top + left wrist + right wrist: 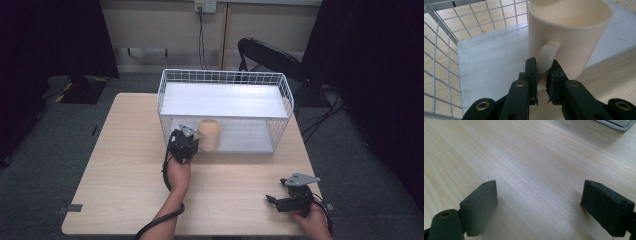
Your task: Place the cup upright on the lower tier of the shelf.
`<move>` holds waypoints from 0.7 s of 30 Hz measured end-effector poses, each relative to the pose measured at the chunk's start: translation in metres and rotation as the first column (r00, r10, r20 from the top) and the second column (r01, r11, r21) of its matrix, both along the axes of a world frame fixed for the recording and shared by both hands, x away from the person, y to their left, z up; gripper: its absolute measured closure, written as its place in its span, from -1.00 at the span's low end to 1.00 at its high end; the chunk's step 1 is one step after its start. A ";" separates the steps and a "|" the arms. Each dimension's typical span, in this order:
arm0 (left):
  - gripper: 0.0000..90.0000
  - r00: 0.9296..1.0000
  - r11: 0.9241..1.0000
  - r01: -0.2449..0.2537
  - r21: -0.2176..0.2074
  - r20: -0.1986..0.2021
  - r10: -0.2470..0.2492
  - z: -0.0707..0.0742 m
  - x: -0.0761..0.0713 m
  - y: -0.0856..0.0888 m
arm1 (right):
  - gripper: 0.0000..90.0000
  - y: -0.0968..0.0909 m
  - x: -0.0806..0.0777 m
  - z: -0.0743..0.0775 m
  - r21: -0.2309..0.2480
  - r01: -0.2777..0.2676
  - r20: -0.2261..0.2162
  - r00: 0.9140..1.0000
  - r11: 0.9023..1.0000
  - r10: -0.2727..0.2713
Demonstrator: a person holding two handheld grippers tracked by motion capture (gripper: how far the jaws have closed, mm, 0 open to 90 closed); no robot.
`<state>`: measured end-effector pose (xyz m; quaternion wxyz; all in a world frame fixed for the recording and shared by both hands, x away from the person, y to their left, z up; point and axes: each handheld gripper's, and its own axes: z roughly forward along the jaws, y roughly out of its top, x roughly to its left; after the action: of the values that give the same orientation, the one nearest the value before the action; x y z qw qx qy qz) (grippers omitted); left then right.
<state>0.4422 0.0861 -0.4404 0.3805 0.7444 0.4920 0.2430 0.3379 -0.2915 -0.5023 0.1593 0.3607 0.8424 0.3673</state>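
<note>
At twelve o'clock from the left hand, the left gripper (541,75) is clamped on the handle (546,56) of the cream mug (569,37) on the wire basket's lower shelf (491,65). Right gripper (539,202), at five o'clock on the wooden table (529,157), gapes wide, empty.

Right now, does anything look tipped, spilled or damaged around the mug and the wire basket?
Nothing stands out. The cream ceramic mug stands upright and looks intact, its handle pinched by the left claw at the white wire basket. No spill shows on the wooden table.
</note>
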 end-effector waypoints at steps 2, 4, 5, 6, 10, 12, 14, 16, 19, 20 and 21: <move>0.80 1.000 1.000 -0.004 0.007 0.000 0.004 -0.001 0.001 0.000 | -0.71 0.000 0.000 0.000 -0.001 -0.001 -0.001 1.000 1.000 0.001; 0.80 1.000 1.000 -0.007 0.004 0.003 0.007 -0.001 0.002 -0.001 | -0.71 0.000 0.000 0.000 0.000 -0.001 -0.001 1.000 1.000 0.001; 0.80 1.000 1.000 -0.008 0.006 0.004 0.007 -0.001 0.003 -0.002 | -0.71 0.000 0.000 0.000 -0.001 -0.001 -0.001 1.000 1.000 0.001; 0.80 1.000 1.000 -0.014 -0.005 0.009 0.014 -0.001 0.003 -0.004 | -0.71 0.000 0.000 0.000 0.000 0.000 0.000 1.000 1.000 0.000; 0.79 1.000 1.000 -0.011 0.004 0.001 0.011 -0.002 0.005 -0.004 | -0.71 0.000 0.000 0.000 0.000 -0.001 -0.001 1.000 1.000 0.001; 0.79 1.000 1.000 -0.016 0.001 -0.002 0.016 -0.003 0.006 -0.005 | -0.71 0.000 0.000 0.000 0.000 -0.001 -0.001 1.000 1.000 0.001; 0.79 1.000 1.000 -0.021 -0.003 0.003 0.021 -0.003 0.006 -0.006 | -0.71 0.000 0.000 0.000 -0.002 0.000 0.000 1.000 1.000 0.000; 0.79 1.000 1.000 -0.025 -0.009 0.005 0.025 -0.004 0.007 -0.007 | -0.71 0.000 0.000 0.000 -0.002 -0.001 0.000 1.000 1.000 0.001; 0.79 1.000 0.999 -0.030 -0.014 0.004 0.030 -0.005 0.008 -0.007 | -0.71 0.000 0.000 0.000 -0.001 -0.002 0.000 1.000 1.000 0.002; 0.79 1.000 1.000 -0.025 0.003 0.001 0.025 -0.005 0.008 -0.006 | -0.71 0.000 0.000 0.000 -0.002 0.000 0.000 1.000 1.000 0.000; 0.79 1.000 1.000 -0.025 0.003 0.001 0.025 -0.005 0.008 -0.006 | -0.71 0.000 0.000 0.000 -0.002 0.000 0.000 1.000 1.000 0.000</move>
<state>0.4503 0.0796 -0.4457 0.3766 0.7387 0.5007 0.2487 0.3377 -0.2917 -0.5021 0.1593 0.3605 0.8428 0.3664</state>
